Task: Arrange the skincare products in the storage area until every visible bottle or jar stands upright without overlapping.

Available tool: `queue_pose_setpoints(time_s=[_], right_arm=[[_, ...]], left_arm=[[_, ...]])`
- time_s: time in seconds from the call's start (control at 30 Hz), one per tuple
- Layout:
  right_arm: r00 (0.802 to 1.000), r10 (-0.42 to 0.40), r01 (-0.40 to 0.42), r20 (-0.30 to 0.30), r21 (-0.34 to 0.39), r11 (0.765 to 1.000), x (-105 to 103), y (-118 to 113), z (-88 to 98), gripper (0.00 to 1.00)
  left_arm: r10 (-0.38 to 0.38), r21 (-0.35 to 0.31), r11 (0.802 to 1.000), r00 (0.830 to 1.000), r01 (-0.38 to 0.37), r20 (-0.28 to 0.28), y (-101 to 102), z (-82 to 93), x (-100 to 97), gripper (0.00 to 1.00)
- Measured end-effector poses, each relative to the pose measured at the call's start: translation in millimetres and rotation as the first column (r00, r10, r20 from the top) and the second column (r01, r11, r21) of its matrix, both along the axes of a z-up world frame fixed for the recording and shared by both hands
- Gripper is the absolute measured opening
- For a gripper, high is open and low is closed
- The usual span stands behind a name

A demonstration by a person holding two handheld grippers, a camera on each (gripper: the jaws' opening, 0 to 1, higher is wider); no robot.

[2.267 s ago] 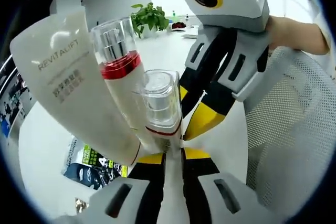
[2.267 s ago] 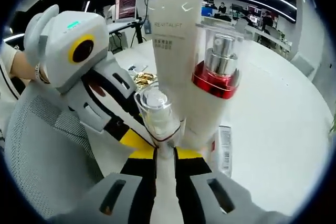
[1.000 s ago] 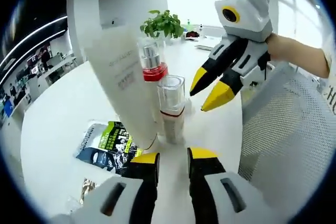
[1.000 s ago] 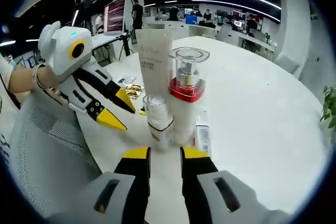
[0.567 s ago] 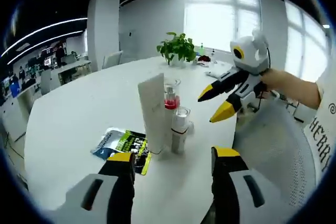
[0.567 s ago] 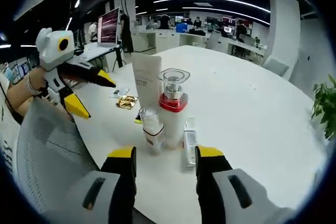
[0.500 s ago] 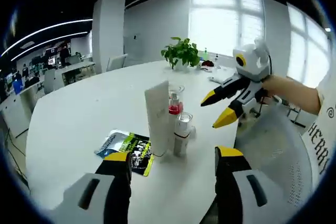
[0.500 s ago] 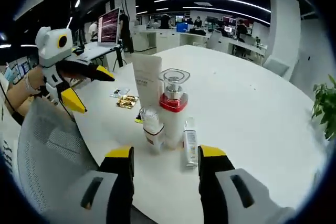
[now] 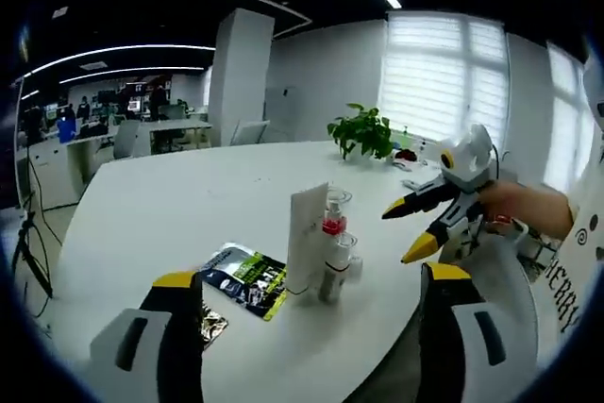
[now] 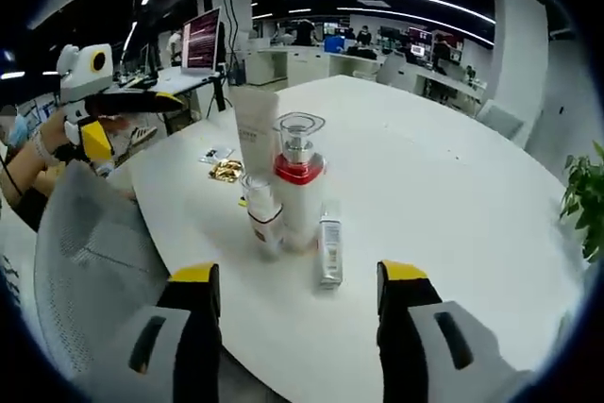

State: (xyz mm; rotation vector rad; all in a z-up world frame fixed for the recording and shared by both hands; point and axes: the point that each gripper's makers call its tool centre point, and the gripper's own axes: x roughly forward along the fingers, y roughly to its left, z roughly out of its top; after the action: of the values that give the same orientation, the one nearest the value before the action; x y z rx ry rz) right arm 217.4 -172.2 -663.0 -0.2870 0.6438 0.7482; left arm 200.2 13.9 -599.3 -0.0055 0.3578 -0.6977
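Three products stand upright in a tight cluster on the white round table (image 9: 160, 205): a tall white tube (image 9: 307, 238), a pump bottle with a red band (image 9: 332, 224) and a small clear-capped bottle (image 9: 338, 269). In the right gripper view the same tube (image 10: 257, 134), red-banded bottle (image 10: 297, 186) and small bottle (image 10: 260, 212) stand together, and a small silver tube (image 10: 328, 247) lies flat beside them. My left gripper (image 9: 310, 276) is open and well back from the cluster. My right gripper (image 10: 298, 276) is open too, also apart from it. Each gripper shows in the other's view, right gripper (image 9: 429, 224), left gripper (image 10: 113, 115).
A green-and-black sachet (image 9: 247, 277) and a gold foil packet (image 9: 209, 323) lie on the table near the tube. A white mesh chair back (image 10: 85, 261) stands at the table's edge. A potted plant (image 9: 363, 131) sits at the far side. A hand (image 9: 514, 209) holds the right gripper.
Both grippers have drawn back from the cluster and their jaws have spread wider. The small bottle that sat between the jaws 2.3 s ago now stands free on the table.
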Motion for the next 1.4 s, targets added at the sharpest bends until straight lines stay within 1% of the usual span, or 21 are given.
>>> queue_pose_setpoints(time_s=[0.1, 0.23, 0.4, 0.47, 0.57, 0.67, 0.8, 0.9, 0.93, 1.13, 1.27, 1.4], right_arm=[[1.0, 0.017, -0.017, -0.01, 0.007, 1.0, -2, 1, -3.0, 0.7], [0.999, 0.047, -0.047, -0.025, 0.003, 0.999, -4, 3, -7.8, 0.72], [0.997, 0.062, -0.062, -0.04, 0.009, 0.998, 0, 0, -16.2, 0.73], [0.996, 0.075, -0.075, -0.056, 0.001, 0.997, -2, -1, -20.7, 0.73], [0.995, 0.083, -0.084, -0.06, -0.016, 0.996, -1, -4, -25.8, 0.73], [0.994, 0.078, -0.08, -0.079, -0.015, 0.997, 4, -8, -31.1, 0.72], [0.992, 0.091, -0.094, -0.089, -0.033, 0.995, 6, -5, -35.2, 0.71], [0.991, 0.092, -0.096, -0.1, -0.032, 0.995, 11, -1, -40.0, 0.69], [0.99, 0.093, -0.097, -0.105, -0.027, 0.995, 13, 2, -41.3, 0.67], [0.99, 0.083, -0.087, -0.116, -0.035, 0.996, 21, 12, -46.4, 0.62], [0.99, 0.077, -0.084, -0.121, -0.056, 0.995, 24, 13, -49.7, 0.59], [0.988, 0.06, -0.072, -0.145, -0.076, 0.994, 32, 9, -58.1, 0.53]], left_arm=[[0.027, -0.011, 1.0, 1.0, -0.027, -0.013, 0, 1.2, -3.0, 0.99], [0.064, -0.013, 0.998, 0.998, -0.064, -0.003, 3, 5.5, -7.7, 0.99], [0.107, -0.002, 0.994, 0.994, -0.107, 0.008, 5, 9.8, -13.4, 0.99], [0.124, -0.007, 0.992, 0.992, -0.124, 0.006, 6, 9.4, -13.6, 0.99], [0.142, -0.011, 0.99, 0.99, -0.142, 0.005, 6, 7.1, -15.2, 0.99], [0.133, -0.002, 0.991, 0.991, -0.133, -0.005, 0, 3.2, -17.5, 0.99], [0.133, -0.002, 0.991, 0.991, -0.133, -0.009, -2, 2.2, -15.7, 0.99], [0.116, 0.004, 0.993, 0.993, -0.116, -0.017, -2, -0.7, -14.3, 0.99], [0.113, 0.006, 0.994, 0.993, -0.113, -0.018, -1, -0.8, -13.2, 0.99], [0.069, 0.027, 0.997, 0.997, -0.069, -0.019, 4, -1.4, -8.3, 0.99], [0.042, 0.024, 0.999, 0.999, -0.041, -0.023, 8, -3.8, -4.2, 0.99], [0.026, 0.026, 0.999, 0.999, -0.025, -0.027, 12, -7.5, -0.4, 0.99]])
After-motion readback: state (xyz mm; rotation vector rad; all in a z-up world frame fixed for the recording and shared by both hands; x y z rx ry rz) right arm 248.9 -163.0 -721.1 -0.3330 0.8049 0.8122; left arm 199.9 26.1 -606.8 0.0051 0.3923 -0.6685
